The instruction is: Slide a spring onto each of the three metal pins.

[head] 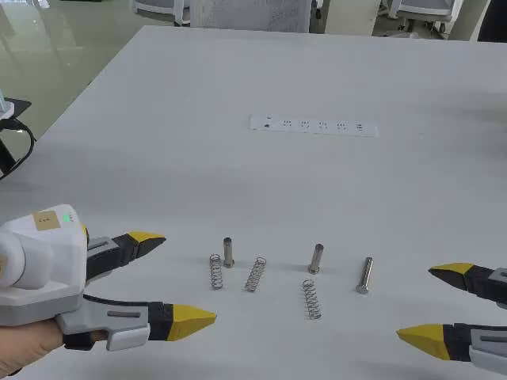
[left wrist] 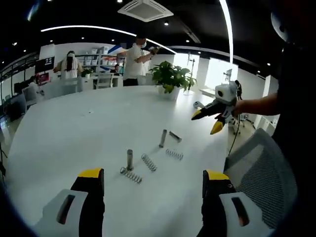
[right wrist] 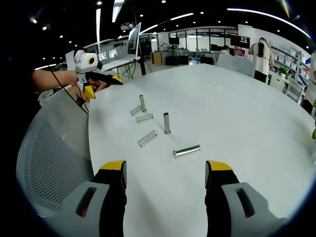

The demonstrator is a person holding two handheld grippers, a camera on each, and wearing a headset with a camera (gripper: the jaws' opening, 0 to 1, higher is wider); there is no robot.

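Note:
Three metal pins are on the white table: the left pin and middle pin stand upright, and the right pin lies flat. Three loose springs lie beside them. My left gripper is open, left of the pins, with nothing between its jaws. My right gripper is open at the lower right, also holding nothing. In the right gripper view the lying pin is closest to the gripper. In the left gripper view an upright pin and a spring are closest to the gripper.
A white power strip is set flush in the table beyond the pins. Office chairs stand at the far edge. A grey mesh chair is close to the near edge. A plant and people stand past the table.

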